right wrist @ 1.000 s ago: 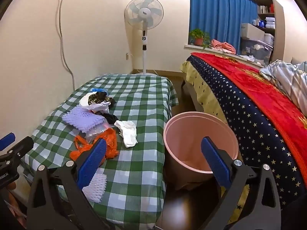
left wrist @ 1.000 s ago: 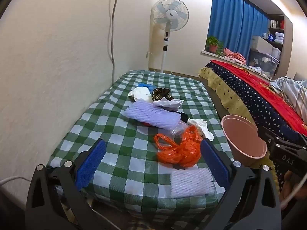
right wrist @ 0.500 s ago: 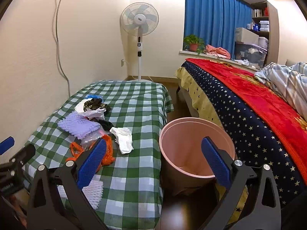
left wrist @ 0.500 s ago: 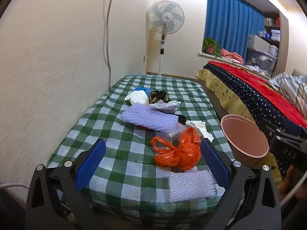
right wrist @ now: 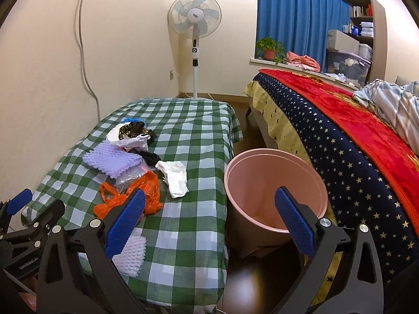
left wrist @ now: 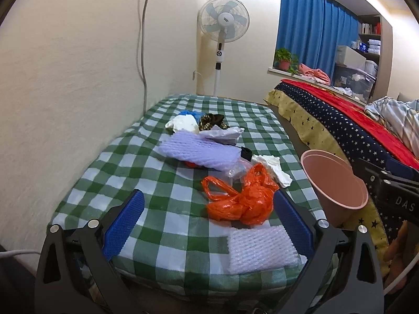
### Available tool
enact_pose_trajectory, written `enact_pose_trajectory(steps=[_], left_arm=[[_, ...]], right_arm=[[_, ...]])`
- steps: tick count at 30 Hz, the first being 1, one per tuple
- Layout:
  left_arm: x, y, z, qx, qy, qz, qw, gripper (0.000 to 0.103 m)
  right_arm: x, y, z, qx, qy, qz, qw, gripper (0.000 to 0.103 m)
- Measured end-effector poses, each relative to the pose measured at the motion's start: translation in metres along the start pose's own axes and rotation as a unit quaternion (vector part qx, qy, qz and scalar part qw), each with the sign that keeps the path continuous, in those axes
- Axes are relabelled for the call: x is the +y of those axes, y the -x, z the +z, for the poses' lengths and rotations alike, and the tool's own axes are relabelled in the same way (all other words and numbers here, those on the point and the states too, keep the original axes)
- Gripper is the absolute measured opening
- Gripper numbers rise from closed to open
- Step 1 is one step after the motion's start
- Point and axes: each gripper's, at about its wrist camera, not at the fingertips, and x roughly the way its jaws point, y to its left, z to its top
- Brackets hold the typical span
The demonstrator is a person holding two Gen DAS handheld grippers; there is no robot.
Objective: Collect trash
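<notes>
Trash lies on a green checked table (left wrist: 125, 162) (right wrist: 199, 136): a white foam net (left wrist: 260, 247) (right wrist: 131, 256) at the front edge, an orange plastic bag (left wrist: 241, 198) (right wrist: 146, 193), a purple foam sleeve (left wrist: 199, 151) (right wrist: 112, 159), a white tissue (left wrist: 272, 167) (right wrist: 175, 175), crumpled paper and dark wrappers (left wrist: 212, 123) (right wrist: 131, 130). A pink bin (left wrist: 335, 185) (right wrist: 272, 183) stands on the floor right of the table. My left gripper (left wrist: 208, 223) is open and empty before the table's front edge. My right gripper (right wrist: 209, 219) is open and empty, near the bin.
A bed with a starred blue and red cover (right wrist: 353, 136) runs along the right, leaving a narrow floor gap (right wrist: 243, 120). A standing fan (right wrist: 195, 21) is at the far wall. A wall with a hanging cable (left wrist: 142, 26) borders the table's left side.
Both grippers have shifted slightly; the views have lowered and pulled back a little from the table. Both stay open. The trash has not moved.
</notes>
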Motion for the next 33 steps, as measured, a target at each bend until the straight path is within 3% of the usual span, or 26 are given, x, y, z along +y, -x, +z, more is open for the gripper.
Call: enact_pose_trajectory(steps=[15,25,33], left_arm=[[0.019,-0.011,0.001,0.0,0.026,0.002,0.9997,0.095],[0.013,-0.02,-0.002,0.002,0.019,0.002,0.9998,0.095],[0.009,-0.022,-0.002,-0.001,0.015,-0.001,0.9999,0.094]], right_arm=[[0.011,-0.014,-0.004,0.012,0.008,0.0,1.0,0.089],[0.01,-0.018,-0.004,0.019,0.007,0.002,1.0,0.087],[0.009,-0.022,-0.004,0.025,0.003,0.01,1.0,0.075]])
